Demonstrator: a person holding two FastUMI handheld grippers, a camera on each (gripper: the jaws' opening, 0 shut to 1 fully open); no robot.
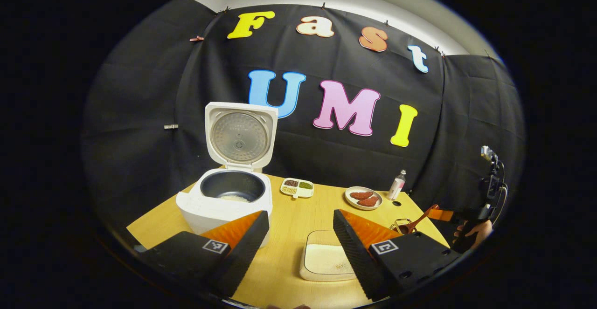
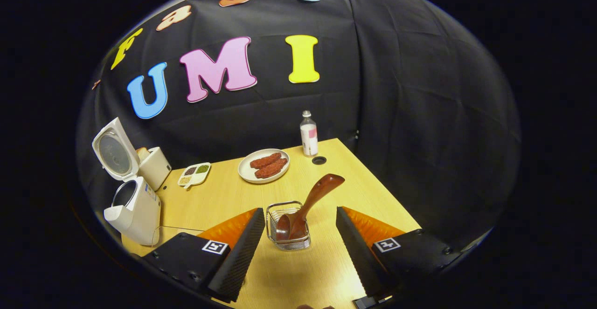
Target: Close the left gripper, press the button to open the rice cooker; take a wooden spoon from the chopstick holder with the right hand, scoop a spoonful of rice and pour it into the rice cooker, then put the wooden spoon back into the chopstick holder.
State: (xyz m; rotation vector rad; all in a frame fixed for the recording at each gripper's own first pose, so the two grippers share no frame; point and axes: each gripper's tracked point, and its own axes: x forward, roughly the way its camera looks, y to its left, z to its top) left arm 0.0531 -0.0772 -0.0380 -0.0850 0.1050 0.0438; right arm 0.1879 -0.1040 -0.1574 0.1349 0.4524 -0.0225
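Right gripper (image 2: 298,248) fingers wide, empty, just short of the chopstick holder (image 2: 288,232) with wooden spoon (image 2: 308,204) bowl-down inside. Left gripper (image 1: 298,248) wide over rice tray (image 1: 326,262). Rice cooker (image 1: 228,197) open, rice inside. Looks near-finished: 1 move left, retreat.

The rice cooker (image 1: 224,202) sits at the desk's (image 1: 289,216) back left corner. Its lid (image 1: 240,134) stands straight up, so the way into the pot is open from above and from the front. A flat tray of rice (image 1: 326,260) lies low near the front edge. At the right side, the wooden spoon (image 2: 308,204) leans out of the chopstick holder (image 2: 288,225) and sticks up. The middle of the desk is bare. A snack dish (image 1: 297,187), a plate (image 2: 263,165) and a bottle (image 2: 308,134) line the back edge.
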